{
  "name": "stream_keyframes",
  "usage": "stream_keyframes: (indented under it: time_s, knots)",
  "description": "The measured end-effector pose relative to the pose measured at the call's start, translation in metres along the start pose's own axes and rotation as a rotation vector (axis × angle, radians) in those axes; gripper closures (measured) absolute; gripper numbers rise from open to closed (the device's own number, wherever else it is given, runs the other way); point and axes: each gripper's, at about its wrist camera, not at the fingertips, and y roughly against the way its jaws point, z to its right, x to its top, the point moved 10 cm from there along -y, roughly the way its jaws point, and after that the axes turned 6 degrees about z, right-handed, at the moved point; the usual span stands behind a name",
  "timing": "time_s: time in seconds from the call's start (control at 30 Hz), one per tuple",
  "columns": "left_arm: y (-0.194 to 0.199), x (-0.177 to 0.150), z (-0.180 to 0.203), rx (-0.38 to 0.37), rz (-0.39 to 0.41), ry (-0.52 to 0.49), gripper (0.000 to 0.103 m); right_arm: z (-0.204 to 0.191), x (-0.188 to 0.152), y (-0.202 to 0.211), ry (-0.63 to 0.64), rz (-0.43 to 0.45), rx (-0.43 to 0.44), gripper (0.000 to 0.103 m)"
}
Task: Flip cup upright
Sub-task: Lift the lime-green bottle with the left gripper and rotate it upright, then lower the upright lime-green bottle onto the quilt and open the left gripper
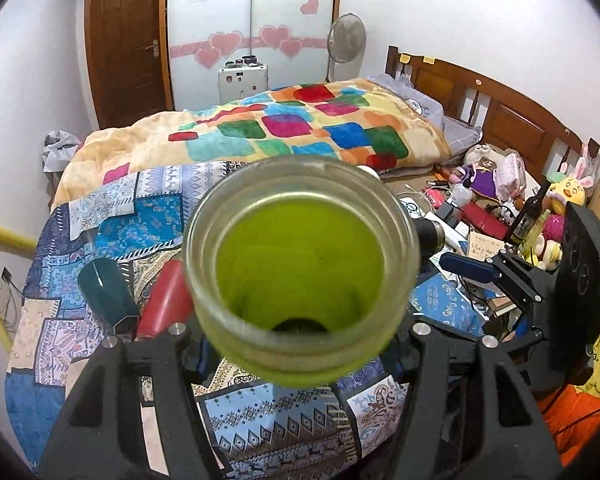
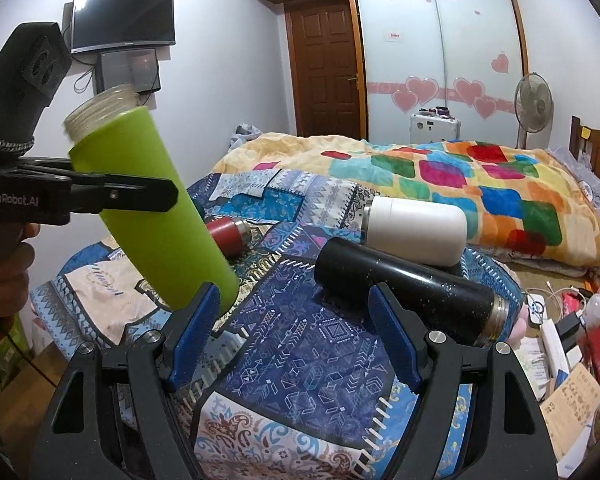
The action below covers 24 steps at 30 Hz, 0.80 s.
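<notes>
My left gripper [image 2: 168,194] is shut on a lime-green cup [image 2: 156,208] and holds it in the air, tilted, with its clear threaded mouth up and to the left. In the left wrist view the cup's open mouth [image 1: 300,264] faces the camera and hides the fingertips. My right gripper [image 2: 296,336] is open and empty, low over the patterned blue cloth [image 2: 300,344]; its left blue pad [image 2: 196,332] is close to the cup's base. A black flask [image 2: 404,284] lies just beyond its right finger.
A white flask [image 2: 414,230], a red flask [image 2: 224,232] and a dark teal cup [image 1: 106,292] lie on their sides on the cloth. A colourful quilt [image 2: 440,184] covers the bed behind. Clutter, toys and a bottle [image 1: 530,212] fill the right side.
</notes>
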Motion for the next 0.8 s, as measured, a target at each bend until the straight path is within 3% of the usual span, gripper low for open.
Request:
stream_keyframes:
  time_s: [0.5, 0.8]
  knots:
    - [-0.038, -0.045, -0.009, 0.023, -0.087, 0.006, 0.041, 0.000, -0.010, -0.009, -0.001, -0.034, 0.002, 0.029]
    - [-0.032, -0.047, -0.009, 0.033, -0.039, 0.015, 0.040, -0.006, -0.013, -0.011, -0.015, -0.052, 0.020, 0.029]
